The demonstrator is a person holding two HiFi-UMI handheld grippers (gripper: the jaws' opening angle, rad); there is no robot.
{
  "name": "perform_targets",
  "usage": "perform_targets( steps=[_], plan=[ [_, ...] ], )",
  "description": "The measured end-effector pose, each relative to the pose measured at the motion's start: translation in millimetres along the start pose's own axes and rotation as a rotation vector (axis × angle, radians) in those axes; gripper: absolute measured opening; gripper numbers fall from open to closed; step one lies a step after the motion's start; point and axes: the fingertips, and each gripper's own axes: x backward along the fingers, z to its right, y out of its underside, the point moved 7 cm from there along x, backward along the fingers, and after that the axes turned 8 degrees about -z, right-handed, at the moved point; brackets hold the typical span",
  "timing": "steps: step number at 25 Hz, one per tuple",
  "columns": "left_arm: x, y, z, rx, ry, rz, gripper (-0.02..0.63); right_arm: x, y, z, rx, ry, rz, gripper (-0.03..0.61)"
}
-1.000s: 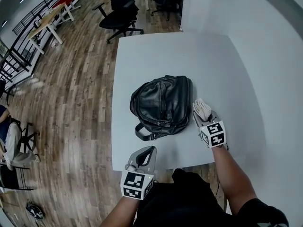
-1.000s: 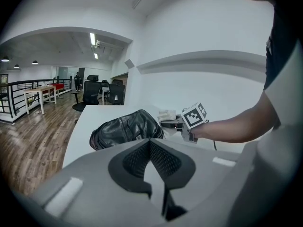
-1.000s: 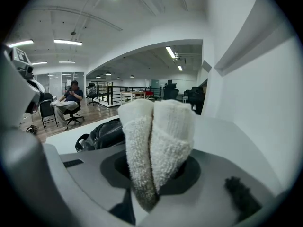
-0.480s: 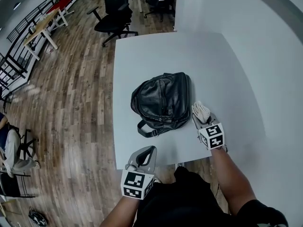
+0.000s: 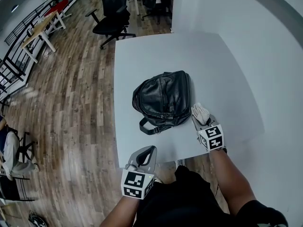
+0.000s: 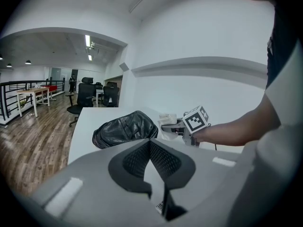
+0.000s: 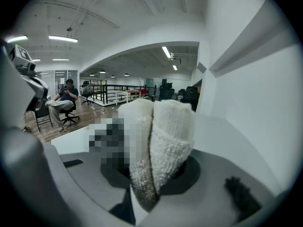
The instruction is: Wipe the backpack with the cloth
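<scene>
A black leather backpack lies flat in the middle of the white table. Just to the right of its near corner is my right gripper, shut on a folded white cloth. The cloth looks close to the backpack; I cannot tell if it touches. In the right gripper view the cloth fills the space between the jaws. My left gripper hovers at the table's front edge, shut and empty. Its view shows the backpack, the cloth and, past its own tips, my left gripper.
Wooden floor runs along the table's left side. Black office chairs stand behind the table's far edge. A white wall rises to the right. A seated person is far off across the room.
The head view has shifted slightly. My right gripper stays beside the backpack's right side with the cloth in it. The left gripper has not moved.
</scene>
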Motion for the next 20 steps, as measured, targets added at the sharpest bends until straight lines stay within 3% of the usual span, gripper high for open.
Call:
perform_targets(
  steps=[20],
  plan=[
    [60.8, 22.9, -7.6, -0.018, -0.002, 0.052, 0.006, 34.1, -13.8, -49.8, -0.012, 0.040, 0.049, 0.100]
  ],
)
